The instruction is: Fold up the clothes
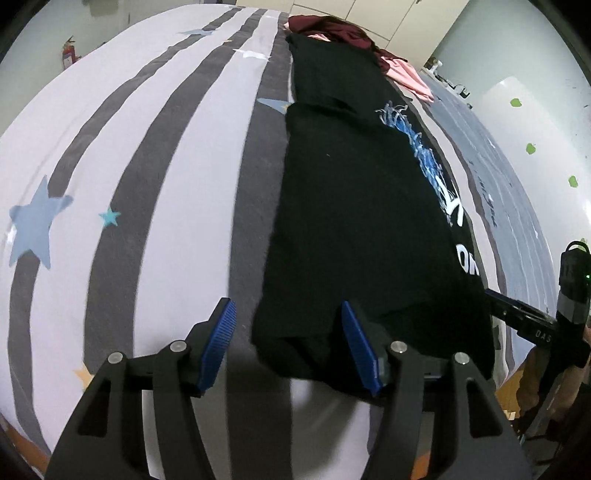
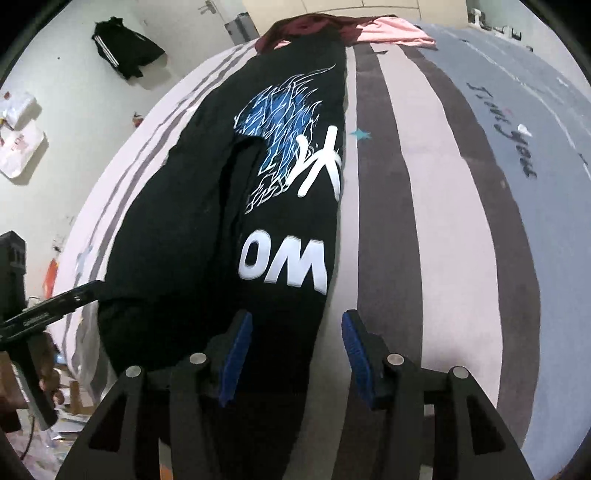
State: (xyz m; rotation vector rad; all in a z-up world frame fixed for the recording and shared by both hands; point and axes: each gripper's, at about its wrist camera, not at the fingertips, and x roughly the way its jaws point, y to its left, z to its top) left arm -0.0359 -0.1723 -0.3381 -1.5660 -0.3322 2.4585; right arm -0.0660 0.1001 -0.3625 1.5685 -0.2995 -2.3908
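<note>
The left gripper [image 1: 288,345], jaws spread, straddles the near left corner of the black T-shirt [image 1: 362,221]; the right gripper [image 2: 297,352], also spread, straddles its near right edge. The shirt lies folded into a long strip on the striped bed sheet [image 1: 166,184], long axis running away from both grippers toward a maroon and pink clothes pile [image 2: 332,29] at its far end. Its blue-and-white print [image 2: 288,147] reads "OM", seen upside down.
</note>
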